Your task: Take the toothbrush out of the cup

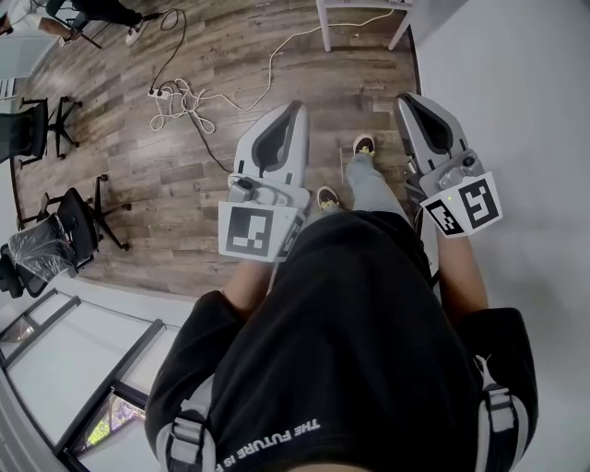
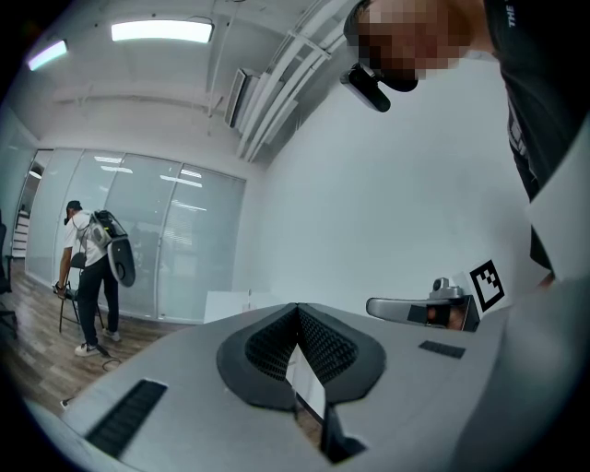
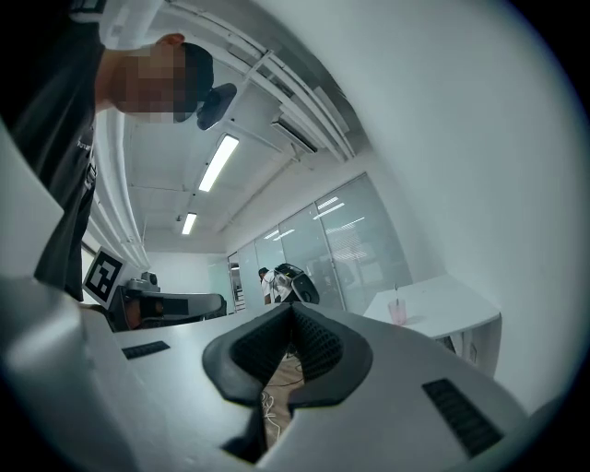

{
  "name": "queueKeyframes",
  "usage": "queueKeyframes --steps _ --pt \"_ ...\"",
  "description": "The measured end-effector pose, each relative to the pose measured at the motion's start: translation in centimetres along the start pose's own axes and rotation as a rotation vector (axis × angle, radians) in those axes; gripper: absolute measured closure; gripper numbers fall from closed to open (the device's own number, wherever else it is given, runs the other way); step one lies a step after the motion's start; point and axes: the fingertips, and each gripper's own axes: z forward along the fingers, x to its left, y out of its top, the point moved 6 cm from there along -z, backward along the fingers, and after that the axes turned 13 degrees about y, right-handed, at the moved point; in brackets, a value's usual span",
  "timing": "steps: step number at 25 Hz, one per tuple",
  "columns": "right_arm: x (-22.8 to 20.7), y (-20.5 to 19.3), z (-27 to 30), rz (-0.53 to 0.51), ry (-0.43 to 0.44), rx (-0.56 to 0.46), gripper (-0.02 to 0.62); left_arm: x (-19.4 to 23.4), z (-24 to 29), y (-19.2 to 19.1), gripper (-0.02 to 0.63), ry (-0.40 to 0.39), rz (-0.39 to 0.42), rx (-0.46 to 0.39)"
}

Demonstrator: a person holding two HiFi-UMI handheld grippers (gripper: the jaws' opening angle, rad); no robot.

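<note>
In the right gripper view a small pink cup (image 3: 397, 313) stands on a white table (image 3: 442, 309) at the far right, with a thin stick, probably the toothbrush (image 3: 397, 293), rising from it. The cup is far from both grippers. My left gripper (image 1: 297, 107) and right gripper (image 1: 408, 98) are held out over the wooden floor, side by side in front of the person's black shirt. Both are shut with nothing between the jaws. The left gripper's (image 2: 297, 310) pads meet at the tip, as do those of the right gripper (image 3: 293, 310).
White cables and a power strip (image 1: 175, 97) lie on the wooden floor. Black office chairs (image 1: 78, 221) stand at the left, white table legs (image 1: 324, 28) at the top. A white wall (image 1: 516, 92) runs along the right. A person with a backpack (image 2: 92, 267) stands by glass partitions.
</note>
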Motion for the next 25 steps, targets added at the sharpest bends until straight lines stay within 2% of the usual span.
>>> queueKeyframes --steps 6,10,11,12,17,20,25 --pt "-5.4 -0.3 1.7 0.045 0.007 0.0 0.577 0.0 5.4 0.1 0.586 0.012 0.019 0.022" --pt "-8.3 -0.1 2.9 0.052 0.072 0.021 0.571 -0.3 8.8 0.5 0.586 0.028 0.021 0.028" --pt "-8.6 0.0 3.2 0.056 0.092 0.027 0.499 -0.4 9.4 0.7 0.586 0.031 0.022 0.029" --pt "-9.0 0.0 3.4 0.058 0.108 0.034 0.472 -0.5 9.9 0.7 0.586 0.033 0.023 0.029" --pt "-12.0 0.3 4.3 0.058 0.123 0.047 0.48 -1.1 13.1 1.3 0.586 0.045 0.046 0.025" --pt "-14.2 0.5 4.1 0.034 0.088 0.058 0.541 -1.8 14.5 1.8 0.586 0.057 0.062 0.02" --pt "-17.1 0.7 4.1 0.061 0.045 0.049 0.577 -2.4 16.2 2.2 0.586 0.079 0.078 0.011"
